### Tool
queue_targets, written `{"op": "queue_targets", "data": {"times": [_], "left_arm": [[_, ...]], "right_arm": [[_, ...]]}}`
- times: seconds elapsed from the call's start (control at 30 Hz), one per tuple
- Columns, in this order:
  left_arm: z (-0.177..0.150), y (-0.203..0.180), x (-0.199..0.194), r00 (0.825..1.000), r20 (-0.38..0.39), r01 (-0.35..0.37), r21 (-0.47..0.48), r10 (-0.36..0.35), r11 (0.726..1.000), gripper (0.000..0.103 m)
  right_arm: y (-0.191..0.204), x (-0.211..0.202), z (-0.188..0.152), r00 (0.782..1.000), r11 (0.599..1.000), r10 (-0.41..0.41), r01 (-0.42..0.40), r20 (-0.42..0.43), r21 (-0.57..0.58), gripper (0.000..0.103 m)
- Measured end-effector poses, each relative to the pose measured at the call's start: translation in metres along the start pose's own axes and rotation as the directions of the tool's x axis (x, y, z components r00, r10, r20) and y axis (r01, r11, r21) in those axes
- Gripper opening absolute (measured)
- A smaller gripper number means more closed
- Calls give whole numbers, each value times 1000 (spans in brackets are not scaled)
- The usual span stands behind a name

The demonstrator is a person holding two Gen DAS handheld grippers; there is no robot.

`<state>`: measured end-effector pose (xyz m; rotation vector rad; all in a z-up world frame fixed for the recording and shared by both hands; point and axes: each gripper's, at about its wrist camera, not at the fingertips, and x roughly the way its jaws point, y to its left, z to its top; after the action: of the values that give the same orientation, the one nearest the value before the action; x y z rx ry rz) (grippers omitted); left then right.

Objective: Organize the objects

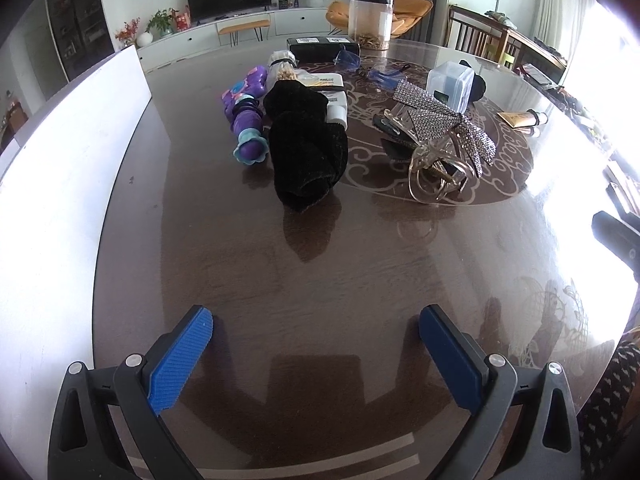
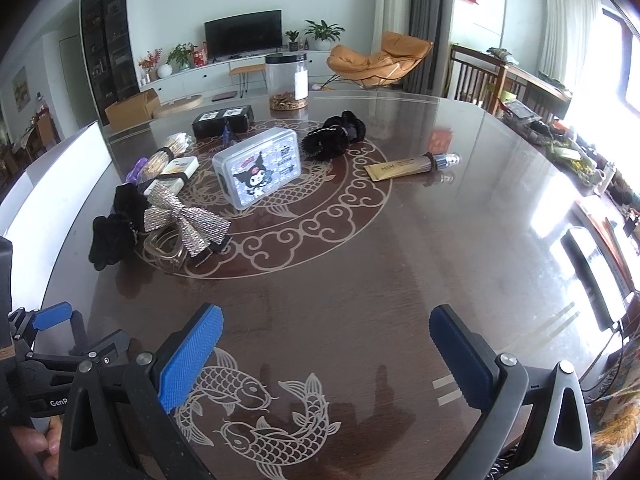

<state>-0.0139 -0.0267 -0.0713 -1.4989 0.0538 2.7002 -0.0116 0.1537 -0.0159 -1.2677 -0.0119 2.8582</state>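
Evidently poised to begin: left gripper [image 1: 316, 354] and right gripper [image 2: 326, 354] both spread wide, empty, angled down over table [image 2: 400, 280] toward scattered bow [image 2: 188, 220] and box [image 2: 258, 166].

Daylight glare from the right washes the glossy table [image 2: 400, 280]; fisheye-warped edges.

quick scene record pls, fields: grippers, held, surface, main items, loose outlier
left gripper: open, nothing between the pads
right gripper: open, nothing between the pads
held: nothing
surface: dark glossy table with koi and cloud inlay
main items: black scrunchie, rhinestone bow clip, clear claw clip, purple toy, clear cartoon box
loose outlier: gold tube, lying apart to the right of the box
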Motion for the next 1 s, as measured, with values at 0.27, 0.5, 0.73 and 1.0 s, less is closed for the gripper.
{"op": "queue_targets", "data": {"times": [0.27,0.5,0.73,1.0], "left_arm": [[-12,4,-7,1000,15,8,10,-8,1000,103],[-15,7,-8,1000,8,9,13,-9,1000,103],[-16,8,-8,1000,6,11,16,-11,1000,103],[2,12,-1,998,-1,56,-2,-56,998,103]], "right_arm": [[37,22,33,959,951,283,-284,-29,-119,103],[127,86,69,927,836,297,-369,-231,-406,103],[127,105,61,887,835,342,-438,-310,-334,63],[67,48,-7,968,962,192,-218,-160,-166,58]]}}
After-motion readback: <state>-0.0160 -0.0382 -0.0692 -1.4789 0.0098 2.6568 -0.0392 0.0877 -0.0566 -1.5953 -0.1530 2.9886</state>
